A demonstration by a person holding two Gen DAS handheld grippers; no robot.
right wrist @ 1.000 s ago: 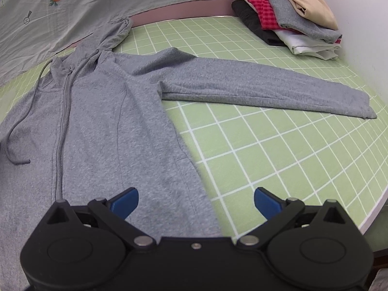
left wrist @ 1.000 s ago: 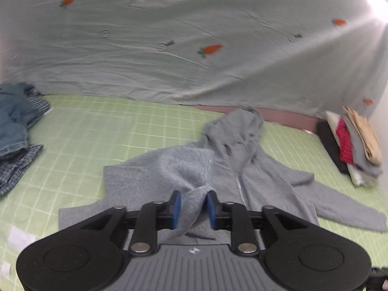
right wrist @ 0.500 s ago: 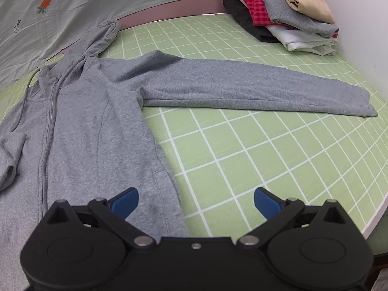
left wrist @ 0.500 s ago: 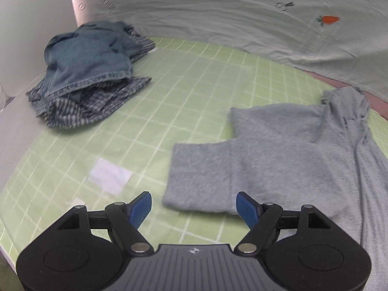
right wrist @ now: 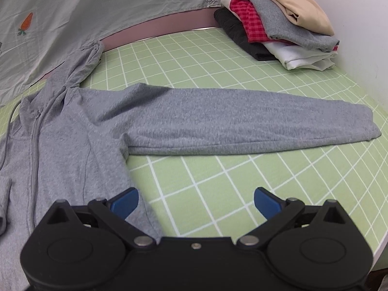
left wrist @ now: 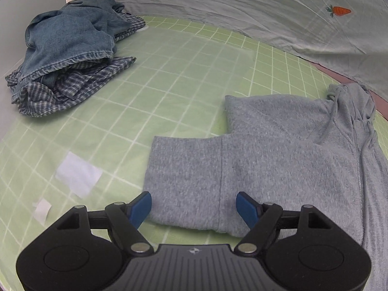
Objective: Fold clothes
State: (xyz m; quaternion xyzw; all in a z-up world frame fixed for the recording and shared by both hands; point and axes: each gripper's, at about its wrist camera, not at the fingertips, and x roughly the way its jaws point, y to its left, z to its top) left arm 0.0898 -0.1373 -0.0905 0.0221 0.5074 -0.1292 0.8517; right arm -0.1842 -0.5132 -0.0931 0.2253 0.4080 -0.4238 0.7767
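- A grey hoodie (left wrist: 278,160) lies flat, zip side up, on a green mat (left wrist: 174,77) marked with a white grid.
- In the left wrist view, one sleeve (left wrist: 186,174) is folded inward so that it lies across the hoodie's chest, its cuff end towards the left.
- The left gripper (left wrist: 194,206) hovers over the near edge of that folded sleeve; its jaws have just been opening and now stand spread, the blue pads (left wrist: 141,205) clear of the cloth with nothing pinched between them.
- In the right wrist view, the other sleeve (right wrist: 242,118) stretches straight out to the right across the mat, away from the body.
- The right gripper (right wrist: 196,203) hangs above the mat beside the hoodie's lower side edge, its jaws wide apart and holding nothing; its left pad is over the grey cloth, the right one over bare mat.
- The hood (right wrist: 84,58) reaches back to a pale sheet (left wrist: 242,12) printed with small carrots, which hangs behind the mat.
- A crumpled heap of denim and checked clothes (left wrist: 68,51) sits at the mat's far left corner.
- A neat stack of folded clothes (right wrist: 278,24), black, white, red check, grey and beige, rests at the far right corner.
- Two pale patches (left wrist: 77,177) show on the mat left of the left gripper.
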